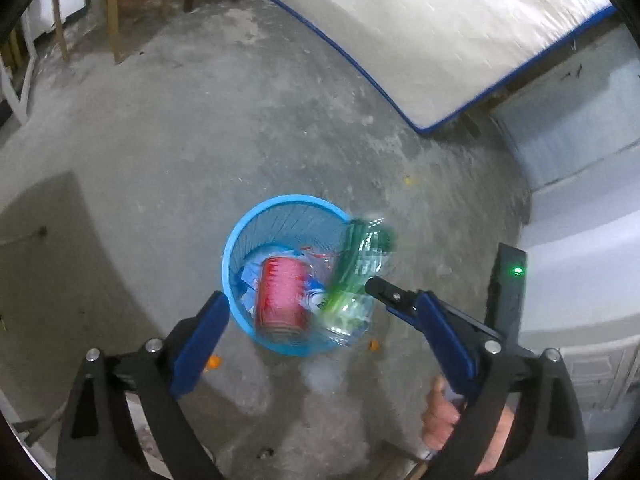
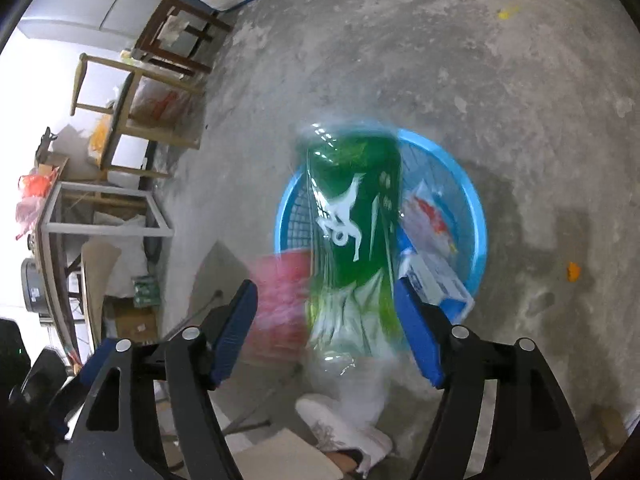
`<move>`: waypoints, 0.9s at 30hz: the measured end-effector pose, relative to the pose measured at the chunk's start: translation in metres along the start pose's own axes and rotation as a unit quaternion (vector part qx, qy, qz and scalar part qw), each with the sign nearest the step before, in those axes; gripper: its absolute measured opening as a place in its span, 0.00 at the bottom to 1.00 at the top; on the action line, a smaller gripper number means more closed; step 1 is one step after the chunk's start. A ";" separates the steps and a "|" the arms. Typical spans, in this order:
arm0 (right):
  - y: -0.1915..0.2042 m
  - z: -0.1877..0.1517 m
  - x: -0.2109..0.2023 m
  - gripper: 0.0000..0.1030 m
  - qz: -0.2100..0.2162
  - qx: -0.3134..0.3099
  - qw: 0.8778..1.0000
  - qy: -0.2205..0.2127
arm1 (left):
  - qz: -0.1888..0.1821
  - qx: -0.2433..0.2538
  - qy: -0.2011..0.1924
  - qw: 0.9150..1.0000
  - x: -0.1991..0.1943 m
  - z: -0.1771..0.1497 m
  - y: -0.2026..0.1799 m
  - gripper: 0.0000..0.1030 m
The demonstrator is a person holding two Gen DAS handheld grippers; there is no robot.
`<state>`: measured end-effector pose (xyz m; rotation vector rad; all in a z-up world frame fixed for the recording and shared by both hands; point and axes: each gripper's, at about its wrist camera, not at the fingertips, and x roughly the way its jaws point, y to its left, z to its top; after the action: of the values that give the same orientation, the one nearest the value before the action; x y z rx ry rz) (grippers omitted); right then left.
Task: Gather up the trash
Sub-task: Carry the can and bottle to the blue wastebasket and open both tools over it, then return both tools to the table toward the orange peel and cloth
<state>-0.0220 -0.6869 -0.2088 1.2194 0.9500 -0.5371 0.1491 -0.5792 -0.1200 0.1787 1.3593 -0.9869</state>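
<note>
Above the blue bin [image 1: 256, 236] we hold both grippers, each pointing steeply down at it. Our left gripper [image 1: 296, 304] is spread wide, its blue pads clear of everything; a red can [image 1: 282, 296] shows blurred between them, over the bin's mouth, touching neither pad. Our right gripper [image 2: 326, 316] is also spread. A green-labelled plastic bottle [image 2: 354, 216] hangs blurred between its pads, upright over the bin's near rim. The right-hand pad looks close against the bottle's side, though the blur keeps us from telling whether it touches, and the left-hand pad stands clear. From the left wrist view, one finger of the right gripper reaches in beside the bottle [image 1: 360, 264], just at the bin's right rim, and a hand [image 1: 440, 420] grips its handle below. Inside the bin lie white and blue wrappers [image 2: 432, 216], pressed to the wall far from the bottle. The bin stands on a bare concrete floor [image 1: 200, 128]. Near the bin, small orange scraps [image 2: 573, 271] lie on the floor. Well beyond the bin a white mattress [image 1: 420, 28] with blue edging lies flat. A white shoe [image 2: 344, 428] shows on the near side of the bin.
</note>
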 end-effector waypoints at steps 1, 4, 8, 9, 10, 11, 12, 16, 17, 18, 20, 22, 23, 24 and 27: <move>0.001 0.000 0.002 0.66 -0.005 -0.003 1.000 -0.002 | -0.005 -0.005 -0.004 1.000 -0.003 0.000 0.003 0.90; 0.002 -0.006 0.001 0.66 -0.005 -0.013 1.000 -0.003 | 0.003 0.001 -0.025 1.000 -0.018 -0.004 0.013 0.90; 0.002 -0.011 0.000 0.66 -0.010 -0.024 1.000 -0.008 | -0.003 0.011 -0.056 0.998 -0.049 -0.013 0.018 0.90; 0.001 -0.012 -0.001 0.66 -0.010 -0.025 1.000 -0.009 | -0.009 0.013 -0.065 0.998 -0.061 -0.018 0.019 0.90; -0.001 -0.015 -0.004 0.66 -0.009 -0.026 1.000 -0.011 | -0.014 0.015 -0.070 0.997 -0.069 -0.020 0.020 0.90; -0.003 -0.017 -0.006 0.66 -0.009 -0.026 1.000 -0.013 | -0.019 0.019 -0.078 0.997 -0.081 -0.025 0.021 0.90; -0.005 -0.022 -0.012 0.66 -0.007 -0.025 1.000 -0.015 | -0.021 0.021 -0.084 0.996 -0.090 -0.030 0.023 0.90; -0.008 -0.034 -0.029 0.66 -0.001 -0.032 0.999 -0.027 | -0.038 0.027 -0.105 0.993 -0.126 -0.051 0.029 0.90; -0.007 -0.036 -0.033 0.66 0.000 -0.035 0.999 -0.030 | -0.042 0.030 -0.111 0.993 -0.136 -0.057 0.032 0.90; -0.004 -0.042 -0.040 0.66 0.003 -0.041 0.999 -0.033 | -0.044 0.034 -0.117 0.992 -0.147 -0.065 0.037 0.90; 0.004 -0.052 -0.053 0.66 0.010 -0.052 0.998 -0.038 | -0.041 0.038 -0.132 0.990 -0.166 -0.082 0.047 0.90; 0.013 -0.062 -0.064 0.69 0.021 -0.069 0.997 -0.041 | -0.031 0.036 -0.158 0.986 -0.190 -0.108 0.065 0.90; 0.019 -0.066 -0.069 0.70 0.027 -0.079 0.996 -0.044 | -0.029 0.033 -0.166 0.985 -0.199 -0.118 0.070 0.91; 0.030 -0.073 -0.077 0.71 0.031 -0.097 0.994 -0.048 | -0.024 0.027 -0.181 0.983 -0.212 -0.131 0.082 0.92; 0.057 -0.084 -0.091 0.74 0.043 -0.140 0.988 -0.054 | 0.009 0.005 -0.227 0.974 -0.251 -0.171 0.111 0.93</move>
<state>-0.0522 -0.6030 -0.1056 0.9634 0.8458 -0.3827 0.1260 -0.2825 0.0058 -0.0286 0.9315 -0.9501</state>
